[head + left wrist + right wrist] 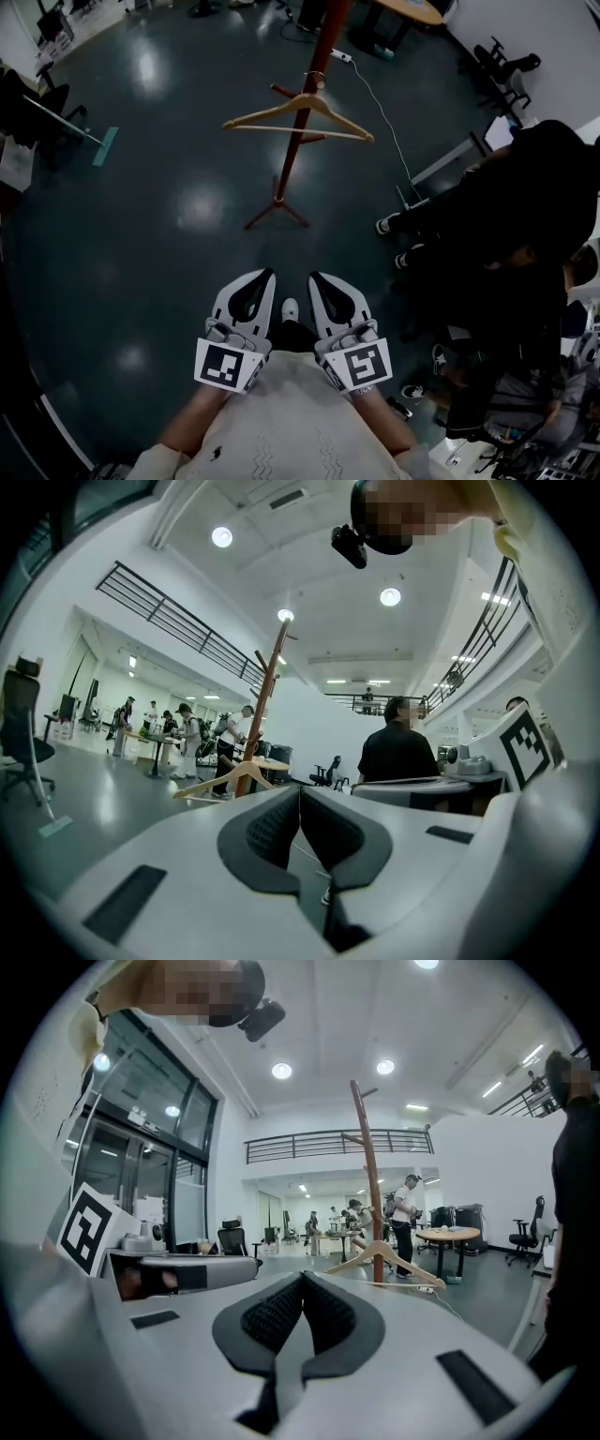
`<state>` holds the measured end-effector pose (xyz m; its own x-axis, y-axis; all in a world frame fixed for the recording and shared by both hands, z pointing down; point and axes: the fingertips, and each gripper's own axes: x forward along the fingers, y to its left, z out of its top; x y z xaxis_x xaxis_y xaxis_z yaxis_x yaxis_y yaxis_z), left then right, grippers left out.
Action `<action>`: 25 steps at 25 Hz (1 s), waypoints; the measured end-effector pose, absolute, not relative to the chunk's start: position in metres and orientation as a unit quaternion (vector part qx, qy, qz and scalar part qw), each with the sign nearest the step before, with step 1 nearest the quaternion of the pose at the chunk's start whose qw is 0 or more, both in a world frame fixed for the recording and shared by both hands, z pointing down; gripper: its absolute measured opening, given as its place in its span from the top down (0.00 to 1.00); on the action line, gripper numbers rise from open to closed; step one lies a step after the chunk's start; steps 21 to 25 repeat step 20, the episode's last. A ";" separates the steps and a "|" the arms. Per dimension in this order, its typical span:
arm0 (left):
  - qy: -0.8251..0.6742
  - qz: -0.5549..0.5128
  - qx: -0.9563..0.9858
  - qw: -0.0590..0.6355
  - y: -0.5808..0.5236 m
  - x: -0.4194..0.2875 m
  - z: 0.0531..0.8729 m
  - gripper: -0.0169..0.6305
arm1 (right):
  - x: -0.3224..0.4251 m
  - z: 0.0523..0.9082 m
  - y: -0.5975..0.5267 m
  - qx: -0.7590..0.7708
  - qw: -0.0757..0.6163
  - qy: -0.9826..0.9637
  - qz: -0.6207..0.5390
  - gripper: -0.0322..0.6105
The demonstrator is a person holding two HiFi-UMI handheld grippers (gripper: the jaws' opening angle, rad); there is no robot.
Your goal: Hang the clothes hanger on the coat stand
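Observation:
A pale wooden clothes hanger (298, 120) hangs on a peg of the red-brown coat stand (302, 112), which rises from the dark floor ahead of me. The same hanger (232, 779) (382, 1266) and stand (262, 714) (369, 1180) show in both gripper views. My left gripper (264, 278) and right gripper (315, 280) are held side by side close to my body, well short of the stand. Both are shut with nothing between their jaws (300, 803) (302, 1288).
A person in black (511, 216) stands at my right, also seen as a person (397, 747) in the left gripper view. A white cable (380, 103) runs across the floor past the stand. Office chairs (502, 61), a round table (448, 1237) and other people are farther off.

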<state>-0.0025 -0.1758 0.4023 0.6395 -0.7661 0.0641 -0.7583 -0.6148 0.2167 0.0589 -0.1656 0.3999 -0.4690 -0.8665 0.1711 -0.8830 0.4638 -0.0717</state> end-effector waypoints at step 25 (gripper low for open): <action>-0.424 0.001 0.896 0.129 -0.182 0.026 0.423 0.95 | 0.059 0.418 -0.177 0.477 0.048 -0.874 0.081 0.92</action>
